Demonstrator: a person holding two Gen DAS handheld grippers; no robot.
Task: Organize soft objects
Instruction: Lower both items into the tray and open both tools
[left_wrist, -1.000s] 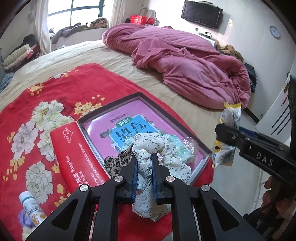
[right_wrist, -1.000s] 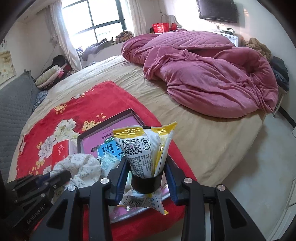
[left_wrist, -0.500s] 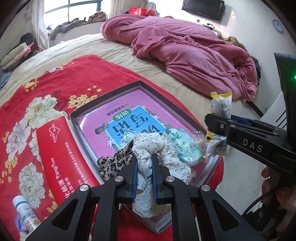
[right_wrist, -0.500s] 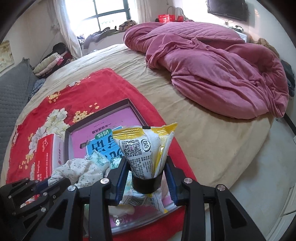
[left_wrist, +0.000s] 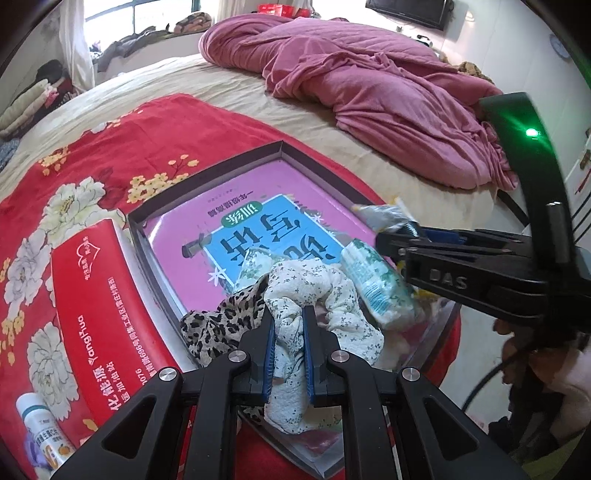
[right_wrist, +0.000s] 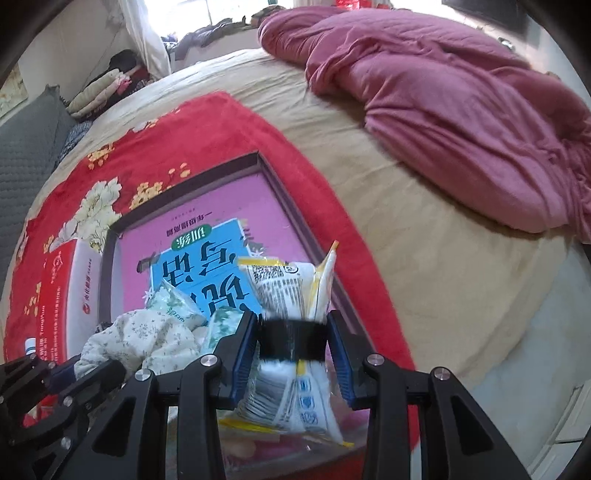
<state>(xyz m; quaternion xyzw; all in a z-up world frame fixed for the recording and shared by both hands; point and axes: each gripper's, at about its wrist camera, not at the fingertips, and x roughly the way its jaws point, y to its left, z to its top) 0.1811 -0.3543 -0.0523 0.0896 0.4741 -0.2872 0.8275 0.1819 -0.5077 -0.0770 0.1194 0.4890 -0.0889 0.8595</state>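
The left tongs (left_wrist: 289, 349) pinch a floral cloth (left_wrist: 314, 295) over the shallow box (left_wrist: 207, 177), near edge. The right tongs (right_wrist: 291, 363) pinch a yellow-white packet (right_wrist: 284, 280) with a QR code, beside it. The red carton (left_wrist: 92, 306) left of the box reads "YangHua".

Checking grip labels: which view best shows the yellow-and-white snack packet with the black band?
The right wrist view: the yellow-and-white snack packet stands unblocked between the right gripper pads. In the left wrist view, only its blurred top shows above that gripper.
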